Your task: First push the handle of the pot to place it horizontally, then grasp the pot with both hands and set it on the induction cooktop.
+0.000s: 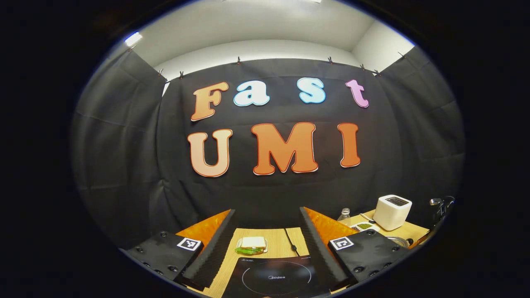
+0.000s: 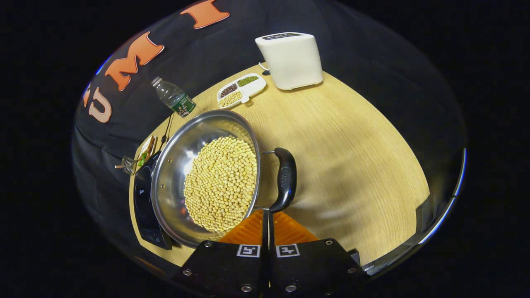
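The steel pot [image 2: 174, 165], filled with yellow soybeans [image 2: 221, 182], sits on the wooden table [image 2: 352, 157]. Its black side handle [image 2: 285, 178] points toward me on the pot's right side. My right gripper [image 2: 267, 213] is shut with nothing between its fingers, and its tips touch the handle's near end where the wire bracket meets the rim. The black induction cooktop [image 2: 143, 203] lies just left of the pot. In the left gripper view, my left gripper [image 1: 267, 212] stands open above the cooktop [image 1: 273, 275], and the pot's rim [image 1: 398, 241] peeks out at the far right.
A sandwich on a small plate [image 1: 251, 245] and a black cable [image 1: 292, 244] lie behind the cooktop. A water bottle [image 2: 174, 98], a divided tray of beans [image 2: 241, 90] and a white box-shaped appliance [image 2: 292, 60] stand at the table's back. Bare wood extends right of the pot.
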`<move>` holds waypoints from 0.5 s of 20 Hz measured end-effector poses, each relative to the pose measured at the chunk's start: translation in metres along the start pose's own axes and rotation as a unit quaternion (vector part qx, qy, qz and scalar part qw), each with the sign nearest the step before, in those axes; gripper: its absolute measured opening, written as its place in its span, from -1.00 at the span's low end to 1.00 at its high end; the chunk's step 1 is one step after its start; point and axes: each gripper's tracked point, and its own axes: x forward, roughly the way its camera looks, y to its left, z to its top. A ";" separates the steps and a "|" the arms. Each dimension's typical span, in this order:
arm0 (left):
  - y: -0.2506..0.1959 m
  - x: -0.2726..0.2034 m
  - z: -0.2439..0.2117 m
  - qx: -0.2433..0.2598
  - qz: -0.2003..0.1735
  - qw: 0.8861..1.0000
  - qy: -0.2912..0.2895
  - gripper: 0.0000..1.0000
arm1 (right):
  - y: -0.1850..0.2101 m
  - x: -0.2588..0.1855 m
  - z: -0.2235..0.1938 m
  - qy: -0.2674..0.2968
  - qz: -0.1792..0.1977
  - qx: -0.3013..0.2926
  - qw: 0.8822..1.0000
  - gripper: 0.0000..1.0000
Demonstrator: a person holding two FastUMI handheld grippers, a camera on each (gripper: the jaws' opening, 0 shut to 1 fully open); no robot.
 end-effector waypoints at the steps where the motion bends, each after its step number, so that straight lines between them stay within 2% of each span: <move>1: 0.001 -0.001 0.000 0.001 0.001 1.000 -0.001 0.96 | -0.003 0.000 0.005 -0.003 -0.005 0.000 1.000 -1.00; 5: -0.002 -0.002 -0.008 -0.009 -0.005 1.000 0.008 0.96 | -0.006 0.006 0.023 -0.007 -0.011 0.011 1.000 -1.00; 10: -0.015 -0.001 -0.037 -0.033 -0.025 0.998 0.056 0.96 | -0.007 0.019 0.042 -0.013 -0.026 0.012 0.999 -1.00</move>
